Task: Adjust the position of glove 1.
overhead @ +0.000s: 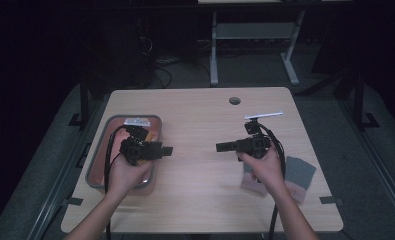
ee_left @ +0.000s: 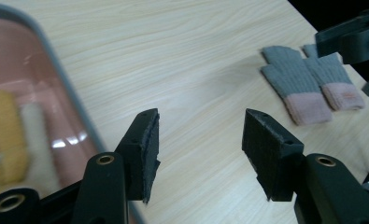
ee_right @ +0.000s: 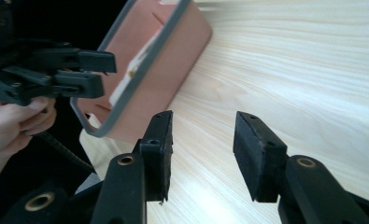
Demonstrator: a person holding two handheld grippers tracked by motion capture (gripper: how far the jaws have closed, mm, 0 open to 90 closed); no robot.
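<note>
High view: our left gripper (overhead: 168, 150) and right gripper (overhead: 220, 147) hold their jaws half open and empty, facing each other above the tabletop (overhead: 200, 115). The gray-pink gloves (overhead: 295, 176) lie flat beneath our right hand (overhead: 263, 167), the nearer one; the pink tray (overhead: 96, 165) is under our left.

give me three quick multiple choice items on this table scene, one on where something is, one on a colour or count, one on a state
1. Where do the gloves lie?
A. inside the bin
B. on the table by the right gripper
C. on the floor

2. What colour are the glove cuffs?
A. pink
B. green
C. black

3. How do the left gripper jaws stand?
A. clamped on a glove
B. apart with nothing between
C. shut tight

Answers:
1 B, they rest on the table beside the right gripper.
2 A, grey knit ends in pink bands.
3 B, bare wood shows between the pads; the bin sits beneath that hand.
</note>
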